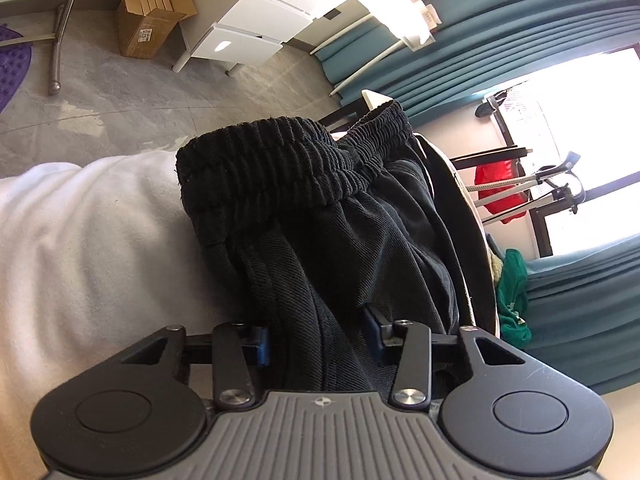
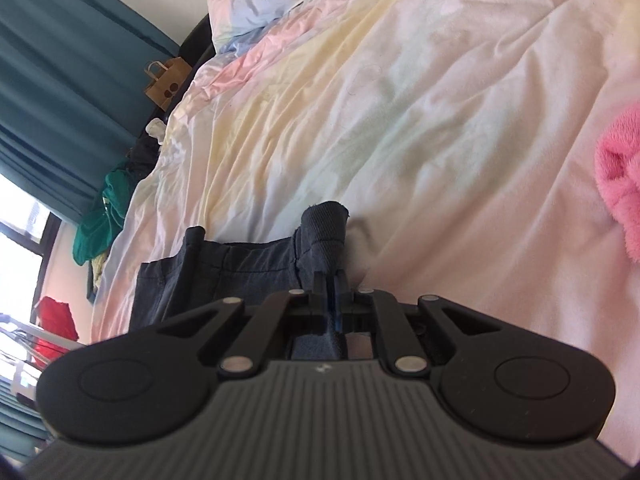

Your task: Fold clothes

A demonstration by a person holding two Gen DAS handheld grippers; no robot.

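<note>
Black trousers (image 1: 320,220) with a ribbed elastic waistband (image 1: 280,152) lie bunched on the white bedcover (image 1: 80,240) in the left wrist view. My left gripper (image 1: 318,338) has a thick fold of the trouser cloth filling the gap between its blue pads. In the right wrist view the same dark trousers (image 2: 224,268) lie on the pastel duvet (image 2: 400,120). My right gripper (image 2: 332,284) is shut on a corner of the cloth, which sticks up just beyond the fingertips.
A pink fluffy item (image 2: 620,184) lies on the bed at the right. A green garment (image 2: 100,216) and a paper bag (image 2: 166,84) sit beside the bed by the teal curtains (image 2: 60,60). A cardboard box (image 1: 152,12) and white drawers (image 1: 256,28) stand on the floor.
</note>
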